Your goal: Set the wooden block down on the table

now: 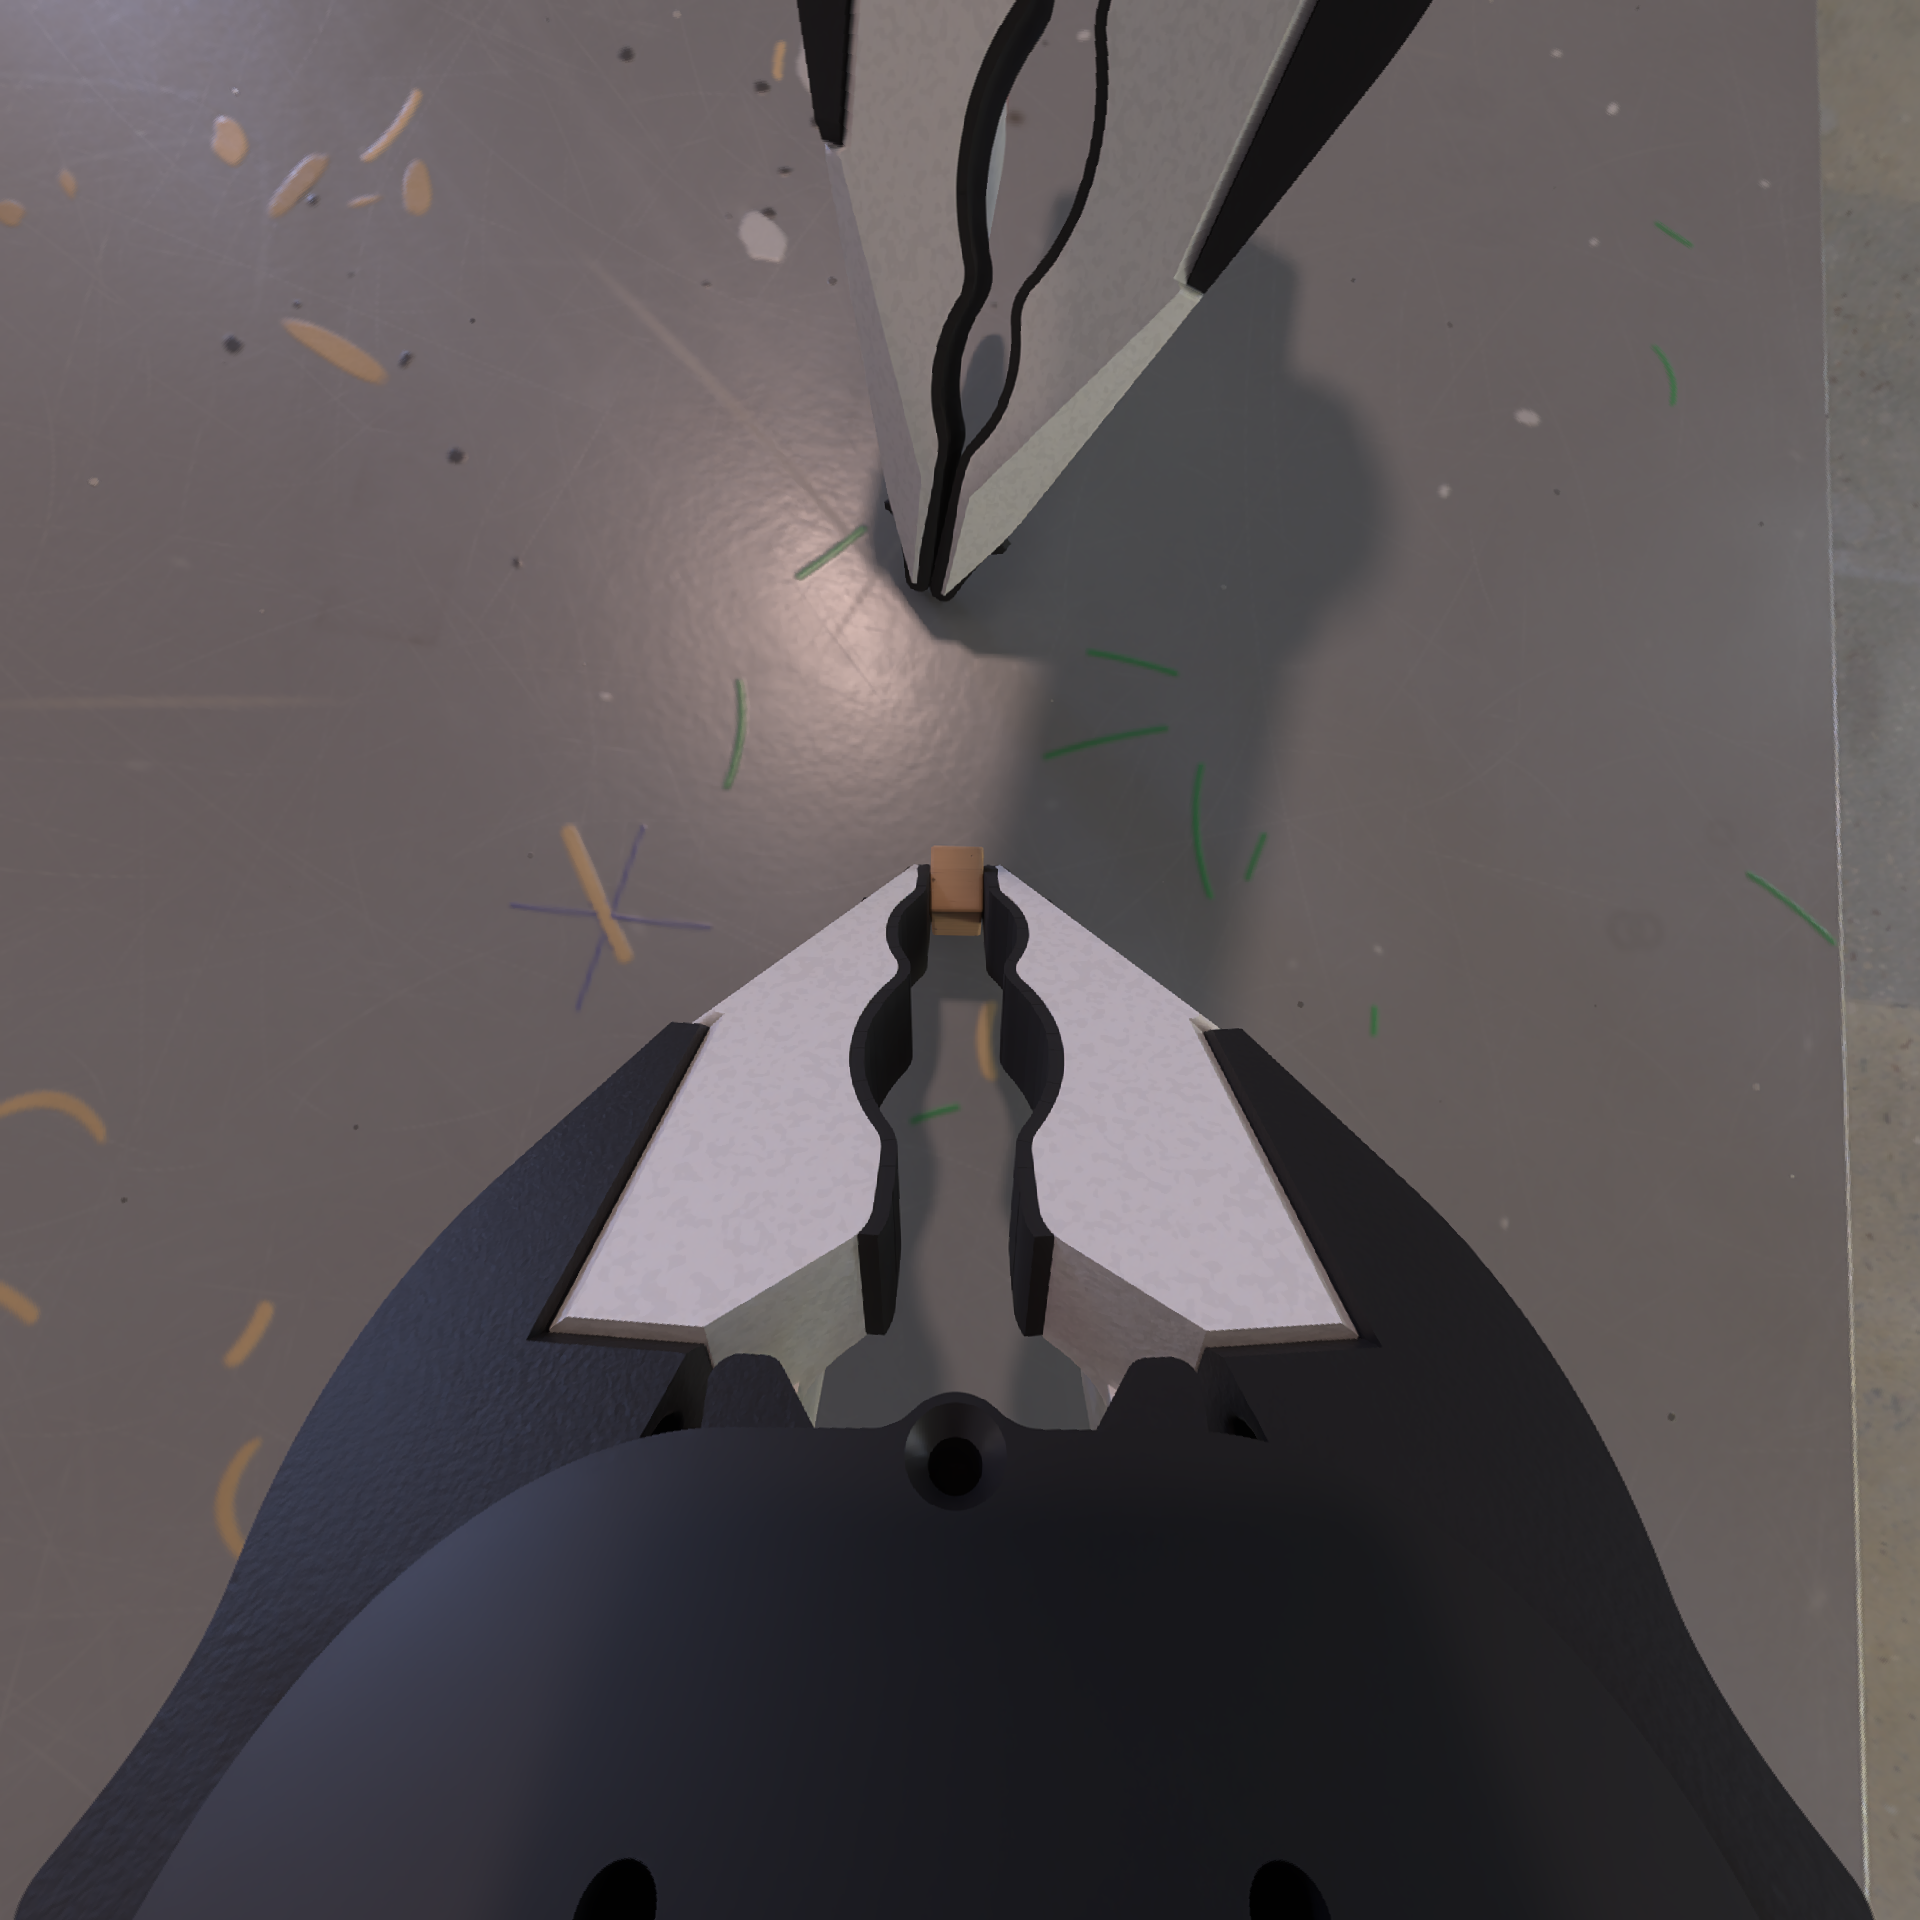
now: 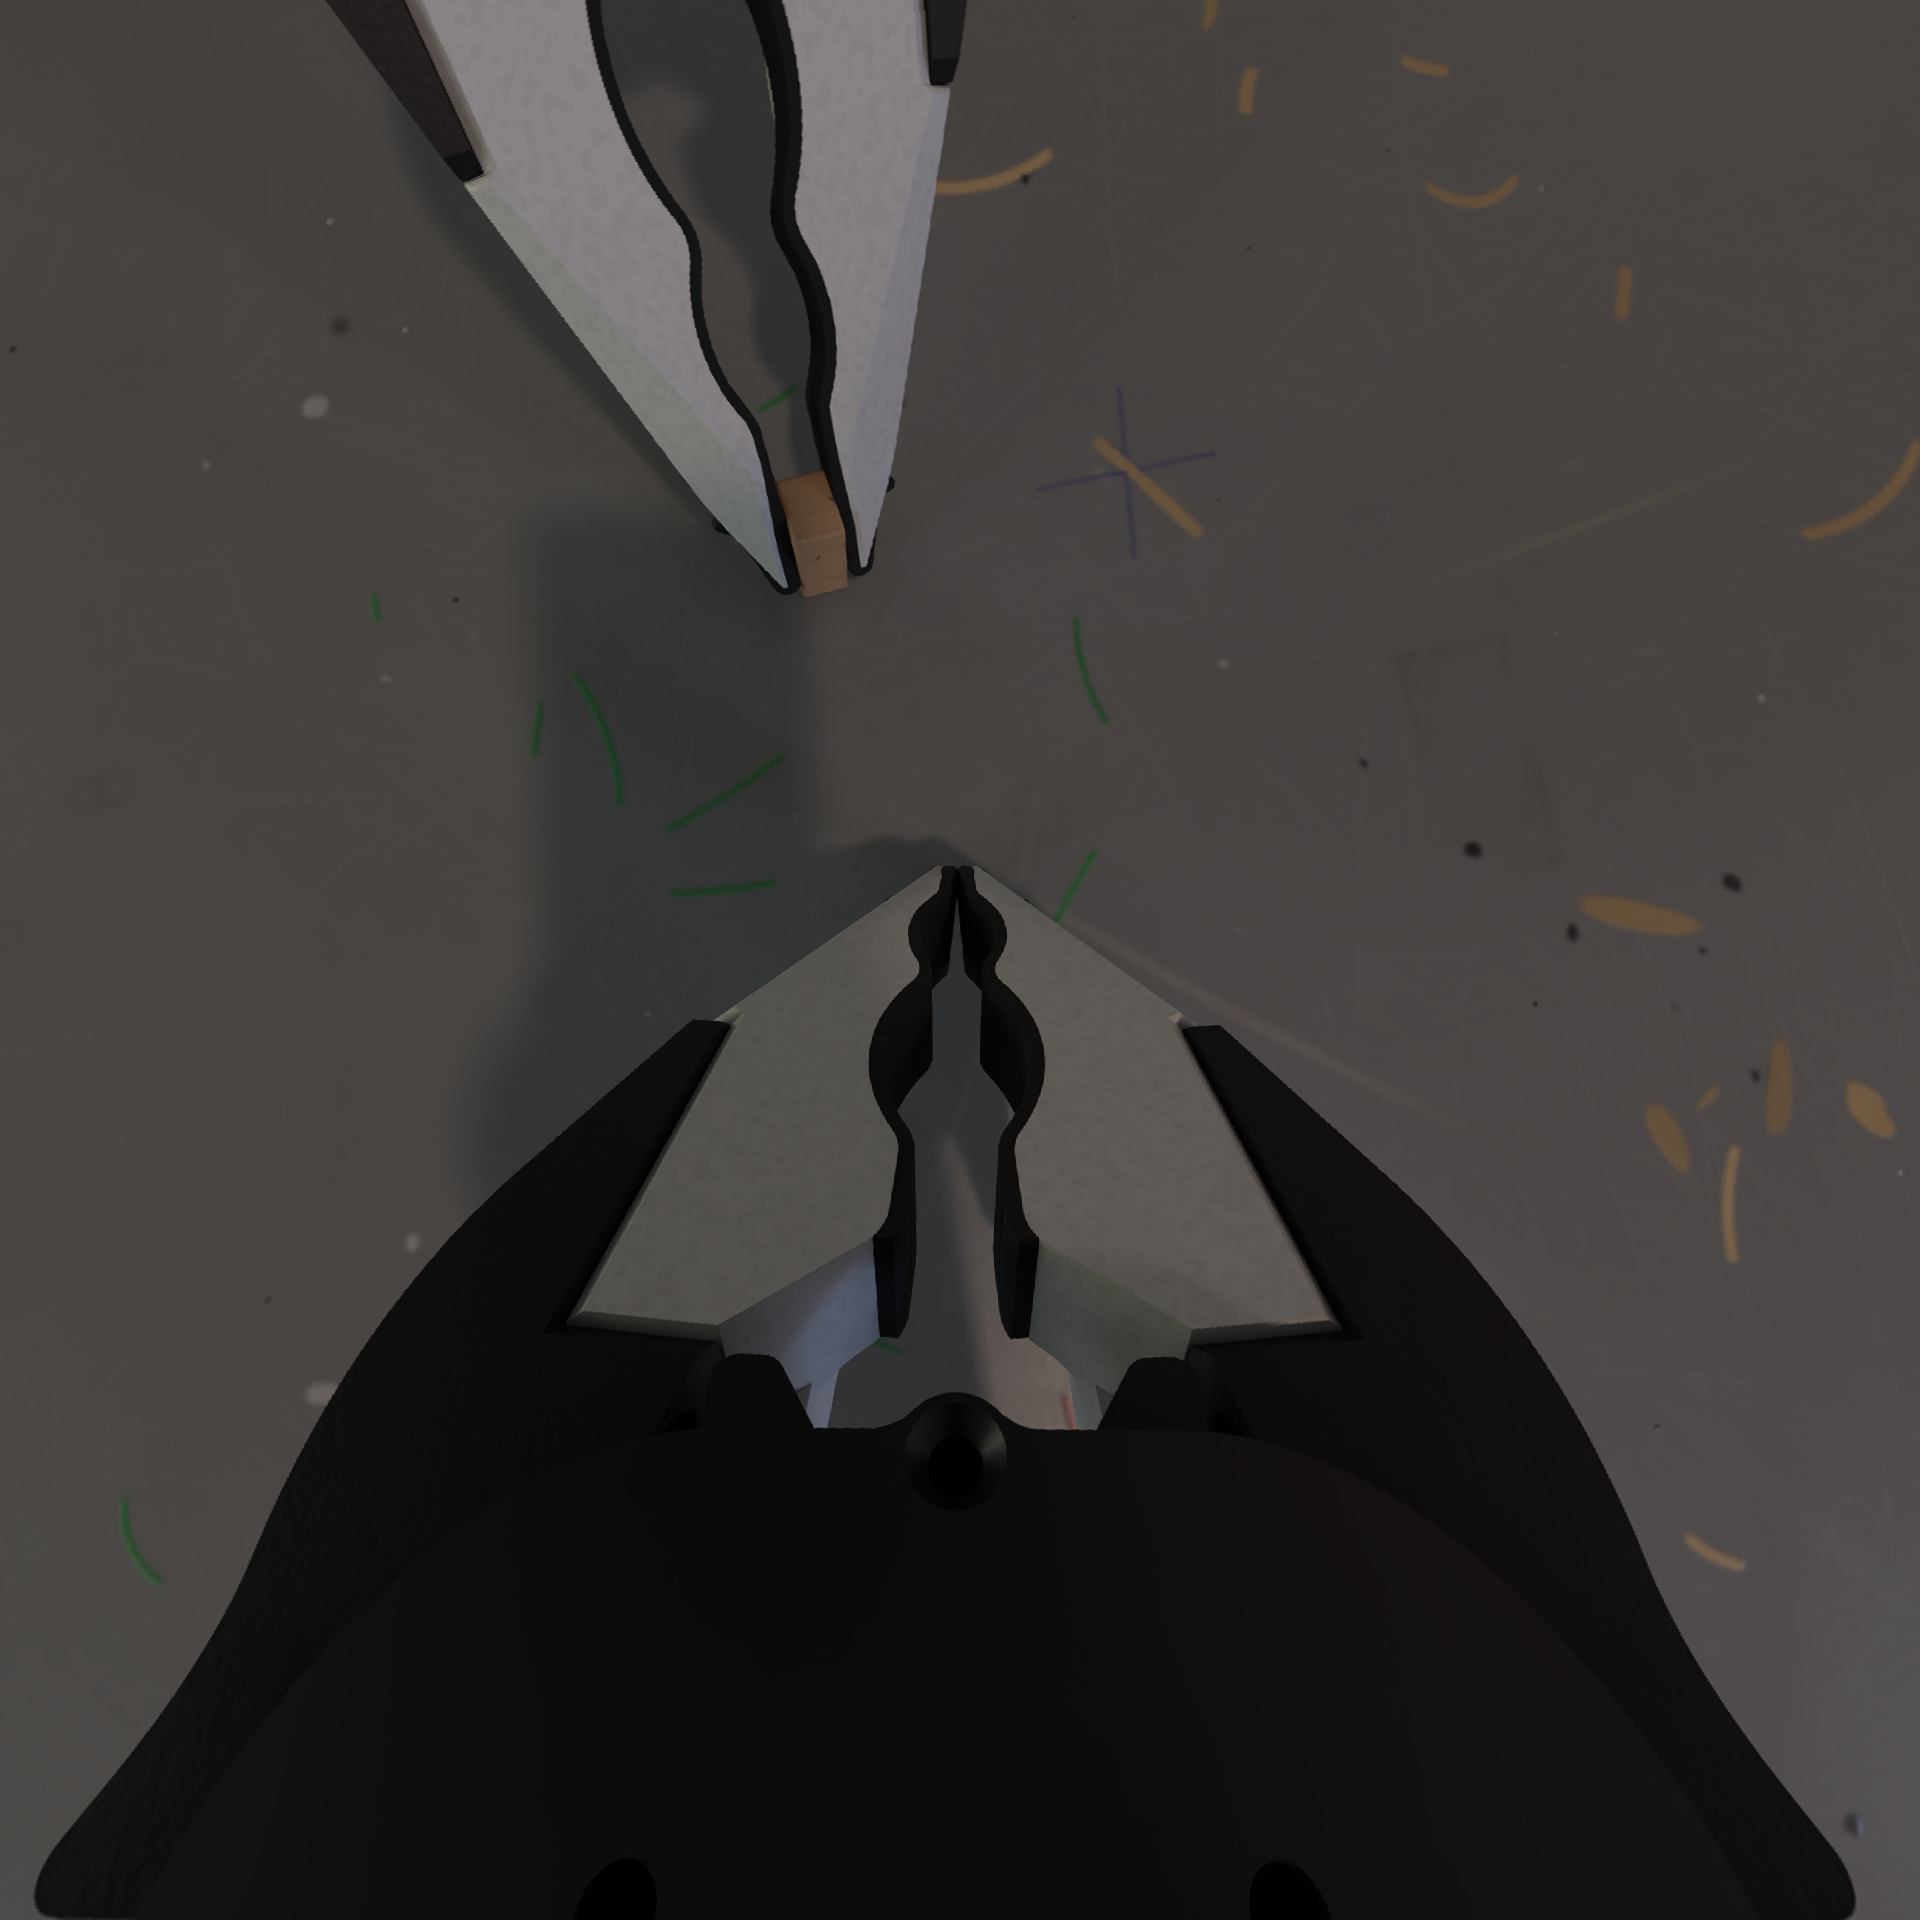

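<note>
A small tan wooden block (image 1: pixel 956 891) is pinched between the tips of my left gripper (image 1: pixel 957 883), which is shut on it just above the grey table (image 1: pixel 416 644). In the right wrist view the same block (image 2: pixel 817 535) shows between the left gripper's tips (image 2: pixel 821 566), close to the table surface; whether it touches the table I cannot tell. My right gripper (image 2: pixel 958 875) is shut and empty, its tips together, facing the left one. It also shows in the left wrist view (image 1: pixel 932 588), tips down near the table.
The table is grey with orange, green and purple paint marks and dark specks (image 1: pixel 332 348). Its right edge (image 1: pixel 1834 935) runs along the right side of the left wrist view, with a lighter floor beyond. Shadows of the grippers fall between them.
</note>
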Controlling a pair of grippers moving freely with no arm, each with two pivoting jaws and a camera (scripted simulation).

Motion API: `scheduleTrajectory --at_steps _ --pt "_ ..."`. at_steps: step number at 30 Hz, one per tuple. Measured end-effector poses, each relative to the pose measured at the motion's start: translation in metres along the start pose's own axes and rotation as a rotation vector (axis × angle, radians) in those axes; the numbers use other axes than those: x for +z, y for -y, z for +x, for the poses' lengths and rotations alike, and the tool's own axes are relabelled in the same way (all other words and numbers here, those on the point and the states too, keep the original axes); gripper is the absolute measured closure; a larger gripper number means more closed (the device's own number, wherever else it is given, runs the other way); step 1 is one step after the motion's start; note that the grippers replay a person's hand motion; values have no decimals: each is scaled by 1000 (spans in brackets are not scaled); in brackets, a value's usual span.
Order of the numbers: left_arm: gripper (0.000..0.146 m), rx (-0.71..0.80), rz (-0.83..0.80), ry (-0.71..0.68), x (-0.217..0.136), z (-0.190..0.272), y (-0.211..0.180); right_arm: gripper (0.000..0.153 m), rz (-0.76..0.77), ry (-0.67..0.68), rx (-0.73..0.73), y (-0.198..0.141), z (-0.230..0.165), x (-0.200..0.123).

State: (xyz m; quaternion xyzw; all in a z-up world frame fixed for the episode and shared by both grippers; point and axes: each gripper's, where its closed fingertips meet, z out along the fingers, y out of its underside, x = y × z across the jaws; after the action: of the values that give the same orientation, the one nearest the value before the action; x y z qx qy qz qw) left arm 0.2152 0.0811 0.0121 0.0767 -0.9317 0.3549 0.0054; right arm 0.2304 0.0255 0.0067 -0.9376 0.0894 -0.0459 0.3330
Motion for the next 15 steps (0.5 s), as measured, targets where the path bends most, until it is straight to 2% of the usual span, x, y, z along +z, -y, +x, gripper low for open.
scheduleTrajectory --at_steps 15 --pt "137 71 7 -65 0 -1 0 153 22 113 -129 3 -1 2"
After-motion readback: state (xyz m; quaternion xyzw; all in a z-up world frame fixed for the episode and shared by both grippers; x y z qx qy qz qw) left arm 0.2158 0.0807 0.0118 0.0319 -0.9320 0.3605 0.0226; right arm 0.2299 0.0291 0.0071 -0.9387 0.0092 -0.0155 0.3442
